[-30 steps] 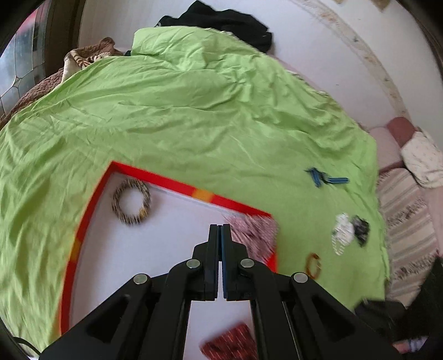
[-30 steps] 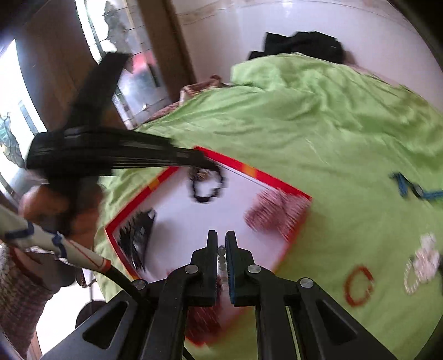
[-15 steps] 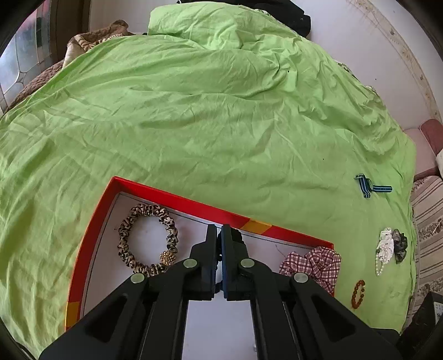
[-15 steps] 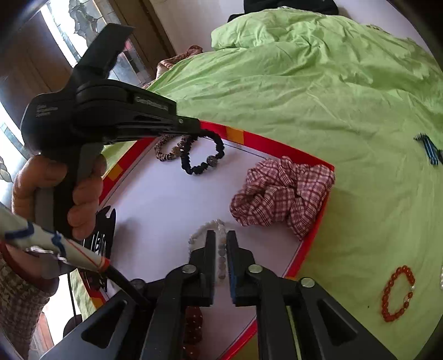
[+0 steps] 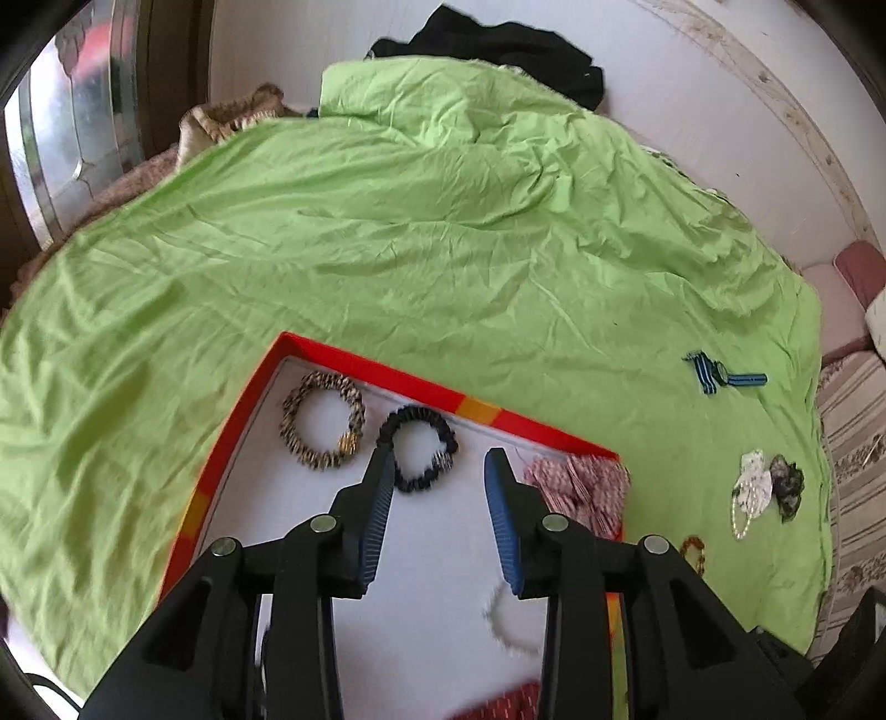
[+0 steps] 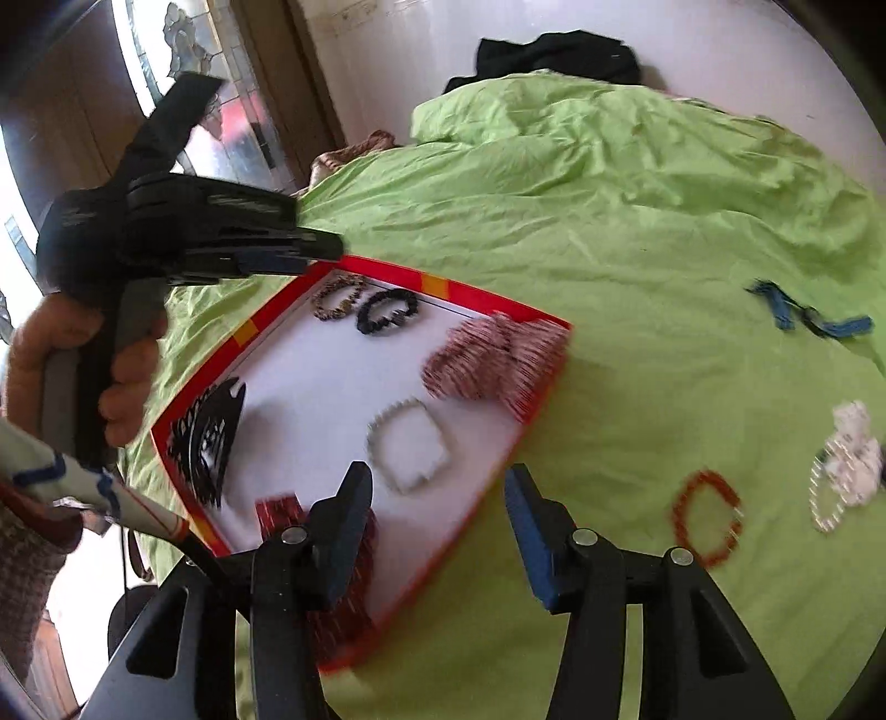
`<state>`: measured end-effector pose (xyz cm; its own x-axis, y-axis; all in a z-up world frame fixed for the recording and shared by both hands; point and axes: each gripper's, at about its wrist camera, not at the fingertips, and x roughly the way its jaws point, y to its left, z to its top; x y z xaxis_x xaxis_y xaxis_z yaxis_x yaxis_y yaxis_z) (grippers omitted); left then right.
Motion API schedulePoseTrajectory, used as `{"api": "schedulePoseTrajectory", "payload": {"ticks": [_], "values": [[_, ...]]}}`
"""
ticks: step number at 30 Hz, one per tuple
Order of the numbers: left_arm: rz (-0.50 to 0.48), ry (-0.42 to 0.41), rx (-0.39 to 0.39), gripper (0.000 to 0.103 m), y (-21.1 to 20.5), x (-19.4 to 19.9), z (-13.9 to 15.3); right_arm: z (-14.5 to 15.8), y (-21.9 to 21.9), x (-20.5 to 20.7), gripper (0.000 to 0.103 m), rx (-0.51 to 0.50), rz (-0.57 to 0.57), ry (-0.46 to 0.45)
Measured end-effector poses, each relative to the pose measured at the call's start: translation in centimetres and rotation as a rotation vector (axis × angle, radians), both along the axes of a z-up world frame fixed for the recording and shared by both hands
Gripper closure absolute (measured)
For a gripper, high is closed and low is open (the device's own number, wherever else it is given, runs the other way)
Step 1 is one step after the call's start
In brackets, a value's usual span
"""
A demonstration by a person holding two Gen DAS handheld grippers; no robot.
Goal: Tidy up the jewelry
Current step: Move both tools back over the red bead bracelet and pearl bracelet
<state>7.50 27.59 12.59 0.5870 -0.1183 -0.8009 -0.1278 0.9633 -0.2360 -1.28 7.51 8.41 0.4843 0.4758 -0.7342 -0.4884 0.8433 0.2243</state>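
The left tongs (image 5: 440, 462) are spread wide and hold nothing, poised over the tray (image 5: 432, 385); the right tongs (image 6: 437, 479) are likewise spread and empty, straddling the tray's right rim. Landmark: the red-rimmed white tray on the green bedsheet (image 5: 387, 221). Nearest in it lie a dark red bracelet (image 6: 338, 559) and a black comb (image 6: 207, 437) by its left rim, then a pale bead bracelet (image 6: 410, 448) mid-floor, a plaid scrunchie (image 5: 576, 487) draped on the right rim, and at the far rim a black scrunchie (image 5: 418, 454) beside a leopard scrunchie (image 5: 324, 421). The left finger's tip overlaps the black scrunchie's edge. Right of the tray, on the sheet, lie an orange bracelet (image 6: 706, 518), a pearl strand with white and dark scrunchies (image 5: 767, 490), and farther, a blue striped band (image 5: 720, 376). Beyond the tray the sheet is bare up to black clothes (image 5: 509, 50) by the wall.
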Motion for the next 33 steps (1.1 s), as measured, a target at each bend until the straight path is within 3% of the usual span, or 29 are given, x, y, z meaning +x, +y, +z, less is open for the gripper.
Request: {"api": "schedulePoseTrajectory", "payload": {"ticks": [6,14,21,25,33], "values": [[-0.034,-0.056,0.077,0.058,-3.9,-5.0,2.5,-0.7,-5.7,-2.6,0.049,0.018,-0.09,0.03],[-0.165,-0.109,0.122,0.054,-12.6,-10.2,4.1,-1.9,-13.0,-6.0,0.049,0.044,-0.219,0.059],[-0.246,-0.104,0.109,0.054,-18.6,-13.5,3.4,-3.6,-19.4,-8.3,0.049,0.08,-0.347,0.099],[-0.263,-0.081,0.095,0.053,-20.4,-14.4,2.4,-4.4,-22.4,-9.3,0.049,0.094,-0.404,0.107],[-0.24,-0.025,0.153,0.053,-22.0,-14.1,0.0,-5.8,-27.0,-10.2,0.049,0.125,-0.497,0.125]]}}
